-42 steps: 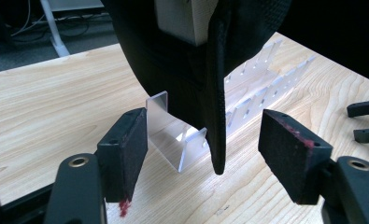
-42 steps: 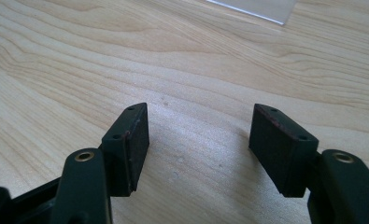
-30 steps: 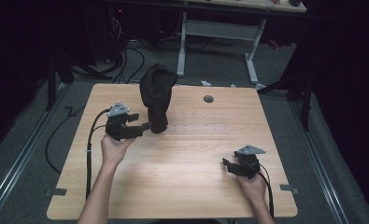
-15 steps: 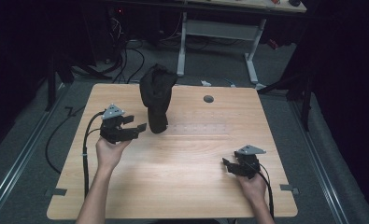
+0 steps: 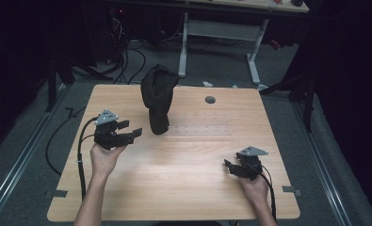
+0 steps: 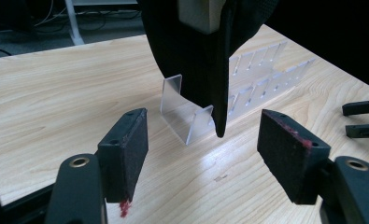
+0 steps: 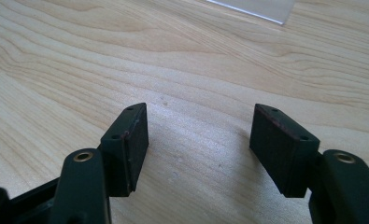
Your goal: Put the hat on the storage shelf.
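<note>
**A:** Left gripper [image 5: 127, 133] sits just short of the black cloth bag [image 5: 157, 96], jaws spread wide with nothing between them. From the left gripper view, the dark fabric [image 6: 205, 51] hangs right in front, its lower tip dangling between the two pads but touching neither.

**B:** And the bag itself?

**A:** Standing upright toward the far middle of the desk [image 5: 183, 169], draped over a clear acrylic stand [image 6: 187, 114]. You can see a pale panel of something under the fabric near the top, though what it is I cannot tell.

**B:** The other hand?

**A:** Right gripper [image 5: 233, 168] rests low at the near right of the desk, well apart from the bag. Its jaws are wide open too, only bare wood grain between them in the right gripper view.

**B:** So where does the job stand?

**A:** By my reading, nothing is gripped at this point. The cloth sits fully over the stand, neither tool has a hold. The grasp on that hanging edge, and whatever pulling or lifting follows, all looks to be ahead. There's also a small dark round cap [image 5: 210, 100] set in the desk, beyond the bag, not involved.
</note>
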The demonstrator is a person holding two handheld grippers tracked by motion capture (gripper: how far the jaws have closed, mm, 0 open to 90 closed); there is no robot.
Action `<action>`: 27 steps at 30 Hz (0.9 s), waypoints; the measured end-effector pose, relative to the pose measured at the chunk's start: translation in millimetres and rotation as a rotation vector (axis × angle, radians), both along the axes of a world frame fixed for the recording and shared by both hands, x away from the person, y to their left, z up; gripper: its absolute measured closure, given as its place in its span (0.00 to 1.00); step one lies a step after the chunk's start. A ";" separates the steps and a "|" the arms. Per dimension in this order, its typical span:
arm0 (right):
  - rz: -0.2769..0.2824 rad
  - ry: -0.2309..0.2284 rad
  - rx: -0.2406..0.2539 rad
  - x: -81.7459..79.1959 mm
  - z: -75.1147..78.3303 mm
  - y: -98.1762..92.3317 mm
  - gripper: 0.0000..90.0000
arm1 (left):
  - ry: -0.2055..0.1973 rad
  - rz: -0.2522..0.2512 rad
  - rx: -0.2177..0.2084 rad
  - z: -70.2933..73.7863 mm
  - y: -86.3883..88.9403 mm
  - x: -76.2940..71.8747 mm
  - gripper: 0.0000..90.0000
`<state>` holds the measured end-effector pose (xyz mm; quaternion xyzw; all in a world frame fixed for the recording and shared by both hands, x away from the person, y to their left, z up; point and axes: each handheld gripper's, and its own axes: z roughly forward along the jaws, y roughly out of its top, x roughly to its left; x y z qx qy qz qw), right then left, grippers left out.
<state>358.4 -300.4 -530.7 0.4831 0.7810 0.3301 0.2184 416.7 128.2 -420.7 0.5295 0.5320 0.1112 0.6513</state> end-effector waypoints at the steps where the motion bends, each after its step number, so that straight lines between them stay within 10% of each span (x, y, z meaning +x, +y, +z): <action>1: 0.000 0.000 0.000 0.0 0.0 0.0 0.42 | 0.001 0.001 -0.001 -0.2 0.6 -0.8 0.38; 27: -0.001 0.000 0.000 0.0 0.0 0.0 0.41 | 0.035 0.015 -0.016 -17.1 10.4 -18.2 0.37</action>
